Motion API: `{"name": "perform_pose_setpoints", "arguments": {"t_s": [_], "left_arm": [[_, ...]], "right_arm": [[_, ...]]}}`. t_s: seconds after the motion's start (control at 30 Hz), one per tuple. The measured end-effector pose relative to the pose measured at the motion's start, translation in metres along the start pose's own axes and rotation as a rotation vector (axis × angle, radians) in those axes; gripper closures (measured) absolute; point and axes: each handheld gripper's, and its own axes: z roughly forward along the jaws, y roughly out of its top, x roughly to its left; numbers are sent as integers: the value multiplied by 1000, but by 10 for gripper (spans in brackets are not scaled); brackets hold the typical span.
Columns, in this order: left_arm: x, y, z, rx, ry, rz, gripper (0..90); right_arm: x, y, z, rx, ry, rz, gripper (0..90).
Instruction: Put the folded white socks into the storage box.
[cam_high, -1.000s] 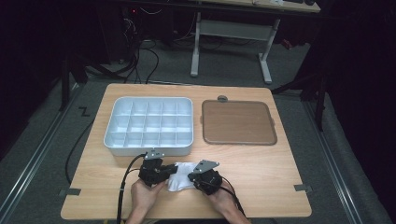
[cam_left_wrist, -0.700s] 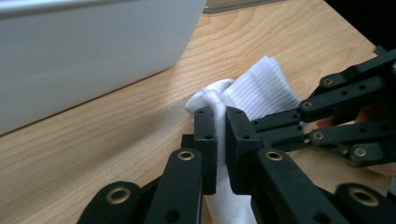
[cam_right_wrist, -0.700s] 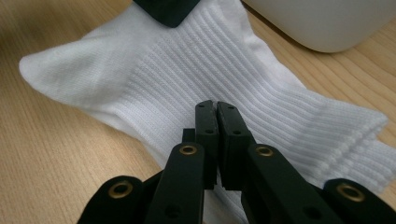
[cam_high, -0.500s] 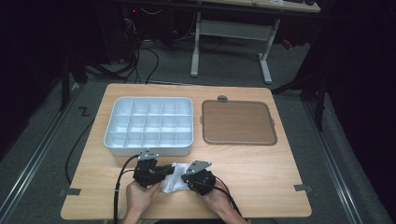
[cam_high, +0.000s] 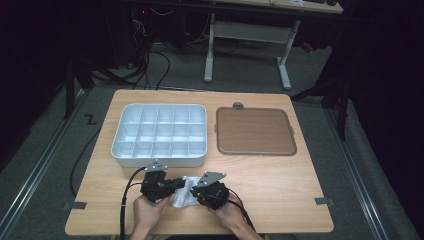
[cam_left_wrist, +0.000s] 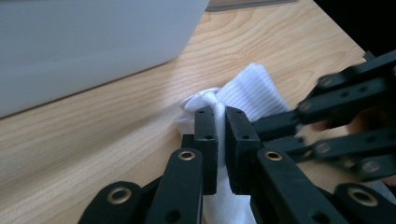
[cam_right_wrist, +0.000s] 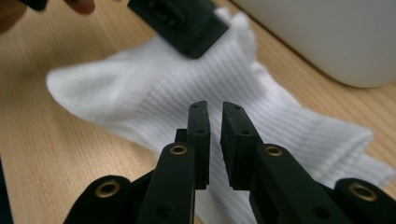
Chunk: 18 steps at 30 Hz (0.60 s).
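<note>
A white ribbed sock (cam_high: 183, 196) lies crumpled on the wooden table (cam_high: 280, 185) near its front edge, between the two hand-held grippers. My left gripper (cam_high: 181, 184) points right and is shut on a fold of the sock (cam_left_wrist: 252, 88), with cloth pinched between its jaws (cam_left_wrist: 215, 112). My right gripper (cam_high: 196, 193) points left at the sock (cam_right_wrist: 140, 88). Its jaws (cam_right_wrist: 214, 106) have just been opening and stand a narrow gap apart over the cloth, pressing on nothing. The left gripper's tip (cam_right_wrist: 187, 23) shows at the top of the right gripper view.
A white compartment tray (cam_high: 160, 161) stands just behind the hands; its wall (cam_left_wrist: 84, 42) is close to the sock. A brown flat mat (cam_high: 255, 131) lies to its right. Cables trail from both grippers toward the front edge.
Both hands have edged slightly left, the right one closing in on the left. The sock between them looks more bunched.
</note>
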Motion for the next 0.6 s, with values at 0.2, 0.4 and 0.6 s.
{"name": "perform_pose_setpoints", "arguments": {"t_s": [0.2, 0.4, 0.6], "left_arm": [[2, 0, -1, -3, 10, -10, 848], [1, 0, 0, 1, 3, -12, 847], [1, 0, -1, 0, 1, -17, 846]], "right_arm": [[-15, -5, -26, -36, -57, 53, 787], [-35, -19, -36, -30, -92, 140, 728], [-38, -28, -29, -6, -93, 160, 694]]}}
